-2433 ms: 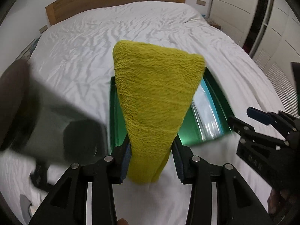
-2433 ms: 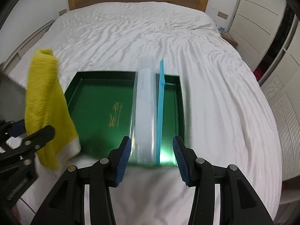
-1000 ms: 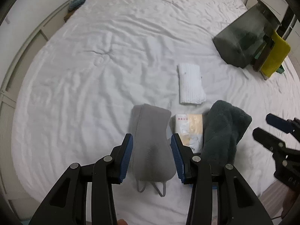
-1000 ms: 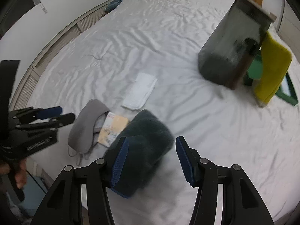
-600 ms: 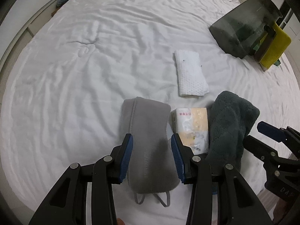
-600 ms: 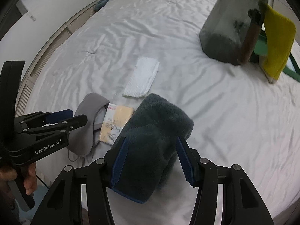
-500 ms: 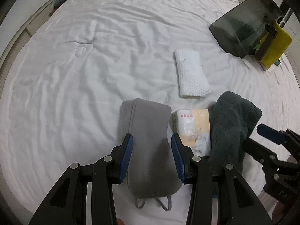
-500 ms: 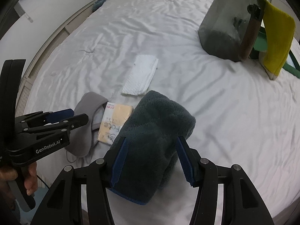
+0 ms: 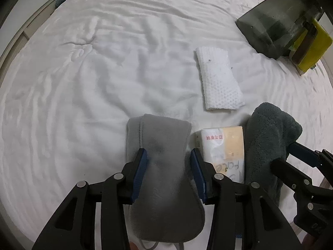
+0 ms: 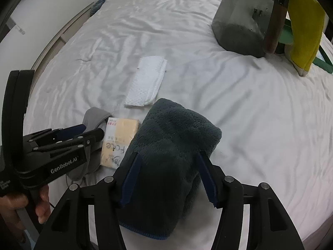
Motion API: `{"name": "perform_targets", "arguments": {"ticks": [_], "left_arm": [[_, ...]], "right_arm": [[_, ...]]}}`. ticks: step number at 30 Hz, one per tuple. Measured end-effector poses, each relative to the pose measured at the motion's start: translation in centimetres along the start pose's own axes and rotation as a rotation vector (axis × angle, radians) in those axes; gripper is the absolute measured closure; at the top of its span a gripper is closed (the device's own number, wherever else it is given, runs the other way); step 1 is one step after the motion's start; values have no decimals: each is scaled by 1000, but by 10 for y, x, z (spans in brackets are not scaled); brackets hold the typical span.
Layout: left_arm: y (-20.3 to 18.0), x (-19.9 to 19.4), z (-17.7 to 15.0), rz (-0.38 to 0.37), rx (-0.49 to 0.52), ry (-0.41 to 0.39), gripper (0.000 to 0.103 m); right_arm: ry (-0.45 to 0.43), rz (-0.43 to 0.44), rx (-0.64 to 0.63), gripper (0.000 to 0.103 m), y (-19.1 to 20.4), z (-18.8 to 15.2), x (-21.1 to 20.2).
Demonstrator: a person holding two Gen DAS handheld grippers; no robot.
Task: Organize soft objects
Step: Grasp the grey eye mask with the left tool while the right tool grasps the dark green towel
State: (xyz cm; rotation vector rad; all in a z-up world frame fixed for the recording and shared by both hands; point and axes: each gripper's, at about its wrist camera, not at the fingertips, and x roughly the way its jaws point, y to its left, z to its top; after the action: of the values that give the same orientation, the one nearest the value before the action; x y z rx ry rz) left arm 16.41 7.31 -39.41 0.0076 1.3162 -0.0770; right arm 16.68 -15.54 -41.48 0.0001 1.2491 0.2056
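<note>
— So, starting at the left of the left wrist view, what is there?

— Mostly wrinkled white bed sheet (image 9: 100,66). At lower centre the left tool (image 9: 169,169) points down over a flat grey fleece sleep mask with thin straps (image 9: 160,166). Its jaws have just been opening; they stand apart with the mask between them, and the blue pads (image 9: 139,173) sit at the mask's edges without clearly squeezing it.

— And to the right of the mask?

— Just beside it lies a pale yellow plastic pack of tissues with red print (image 9: 223,145), then a folded dark green plush towel (image 9: 268,137) touching the pack's right edge. Above them, apart, is a folded white waffle-weave cloth (image 9: 218,83). At upper right a smoky grey translucent box (image 9: 276,23) stands with a yellow textured cloth (image 9: 312,50) beside it.

— What about the right wrist view?

— At lower left a hand (image 10: 25,206) holds the left tool. The right tool (image 10: 169,178), at lower centre, straddles the dark green towel; its jaws have just been opening too, and stand apart at the towel's sides, whether touching the pile I cannot tell. The yellow cloth hangs at upper right, next to a dark green tray (image 10: 321,60).
</note>
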Motion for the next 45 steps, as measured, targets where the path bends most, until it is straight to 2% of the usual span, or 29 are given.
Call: {"name": "perform_targets", "arguments": {"ticks": [9,11,14,16,18,20,23,27,35,40,45], "left_arm": [[-4,19,2,27,36,28,55],[-2,21,-1,55,38,34,47],[15,27,-9,61,-6,58,44],[25,31,-14,42,-32,77,44],[29,32,-16,36,-34,79,44],[28,32,-18,45,-22,76,44],[28,32,-19,44,-28,73,46],[30,31,-19,44,-29,68,47],[17,34,-24,62,-28,63,48],[12,34,-24,66,-24,63,51],[11,33,-25,69,-25,64,53]], "right_arm": [[11,-13,50,40,3,6,14],[19,-16,65,38,3,6,18],[34,-31,79,38,2,5,25],[46,-41,90,35,1,4,30],[64,-52,106,27,-1,2,36],[98,-39,120,27,-4,-1,45],[103,-27,132,26,-4,0,49],[92,-5,116,36,-1,0,50],[86,34,105,44,0,-4,56],[85,71,75,63,0,-6,53],[78,73,46,67,1,-6,51]]}}
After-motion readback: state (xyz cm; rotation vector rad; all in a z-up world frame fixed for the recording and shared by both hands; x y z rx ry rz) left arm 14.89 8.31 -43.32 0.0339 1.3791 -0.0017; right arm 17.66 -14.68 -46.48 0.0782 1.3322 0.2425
